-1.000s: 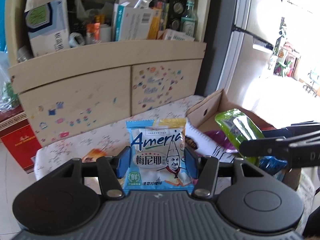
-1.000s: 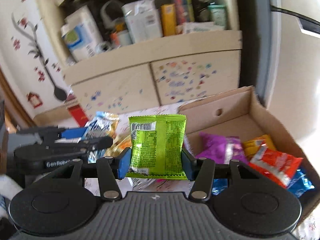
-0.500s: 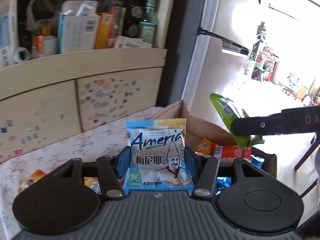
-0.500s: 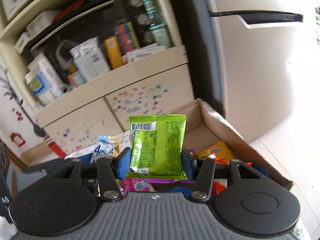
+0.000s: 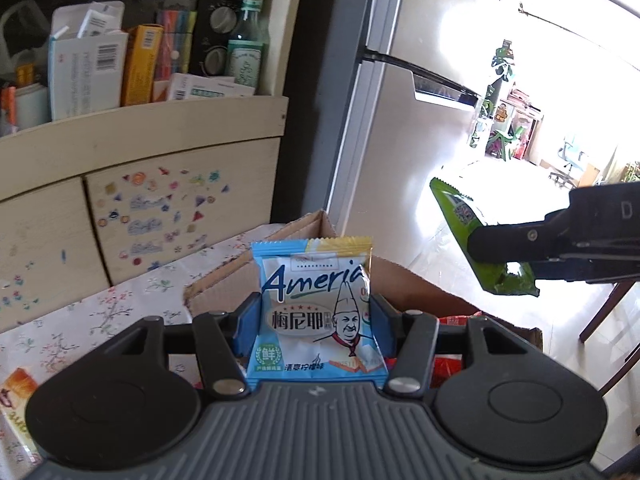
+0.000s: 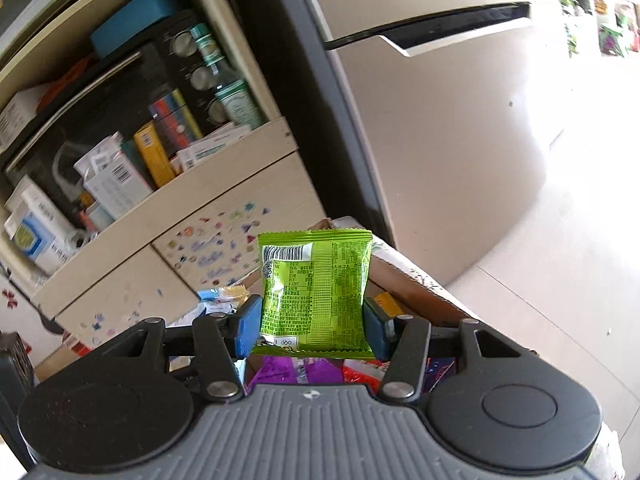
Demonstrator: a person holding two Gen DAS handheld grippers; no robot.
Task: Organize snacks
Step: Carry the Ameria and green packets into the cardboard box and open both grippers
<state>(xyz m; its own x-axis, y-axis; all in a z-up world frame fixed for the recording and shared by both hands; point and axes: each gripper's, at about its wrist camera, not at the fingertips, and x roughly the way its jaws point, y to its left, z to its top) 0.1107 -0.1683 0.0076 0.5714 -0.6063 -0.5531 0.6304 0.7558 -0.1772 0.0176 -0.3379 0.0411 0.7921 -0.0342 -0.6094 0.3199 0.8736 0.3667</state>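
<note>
While upright, blue packet (image 5: 316, 312) shows a chef's portrait.

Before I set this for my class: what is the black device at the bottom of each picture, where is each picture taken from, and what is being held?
Each picture comes from a camera mounted on a hand-held two-finger gripper, looking forward along its fingers. In the left wrist view, the left gripper is shut on a blue-and-white snack packet. In the right wrist view, the right gripper is shut on a green snack packet. Below both sits an open cardboard box with other snacks inside, on a floral tablecloth.
</note>
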